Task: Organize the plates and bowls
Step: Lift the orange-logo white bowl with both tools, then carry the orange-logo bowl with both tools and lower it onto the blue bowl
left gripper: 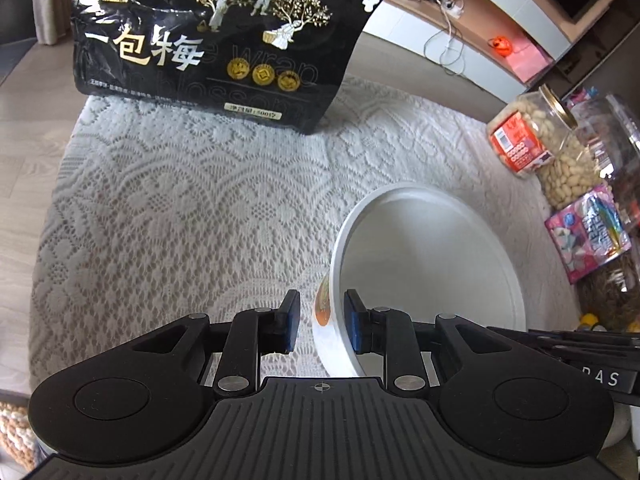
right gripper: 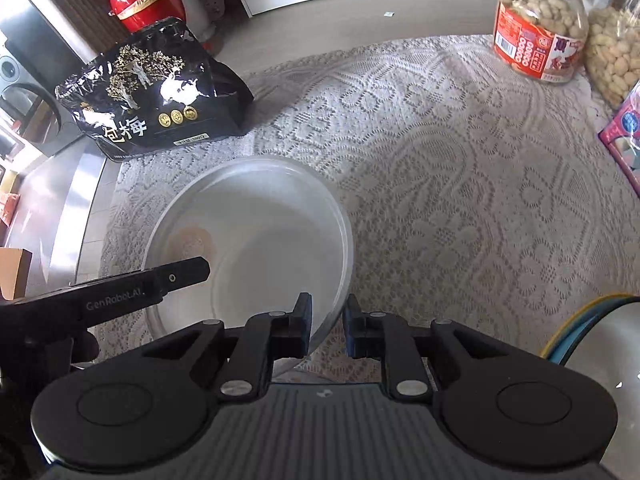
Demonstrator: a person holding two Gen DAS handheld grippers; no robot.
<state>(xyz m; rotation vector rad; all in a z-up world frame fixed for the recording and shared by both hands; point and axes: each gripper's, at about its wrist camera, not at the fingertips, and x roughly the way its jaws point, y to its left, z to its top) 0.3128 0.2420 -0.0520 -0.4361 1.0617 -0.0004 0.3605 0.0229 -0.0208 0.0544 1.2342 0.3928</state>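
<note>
A white bowl (left gripper: 432, 260) with an orange pattern on its outer wall sits tilted over the lace cloth. My left gripper (left gripper: 322, 320) straddles its near wall. The inner pad lies against the wall, and a thin strip of cloth shows between the outer pad and the wall. In the right wrist view the same bowl (right gripper: 256, 216) has its near rim between the pads of my right gripper (right gripper: 327, 320), which is shut on it. One of the left gripper's fingers (right gripper: 188, 272) reaches into the bowl from the left. A second dish with a blue and yellow rim (right gripper: 576, 320) shows at the lower right.
A black snack bag (left gripper: 216, 40) (right gripper: 156, 96) stands at the back of the lace-covered table (left gripper: 180, 200). A peanut jar (left gripper: 532, 136) (right gripper: 540, 28), a second jar (right gripper: 612, 52) and a pink packet (left gripper: 588, 232) line the right side. The table edge runs along the left.
</note>
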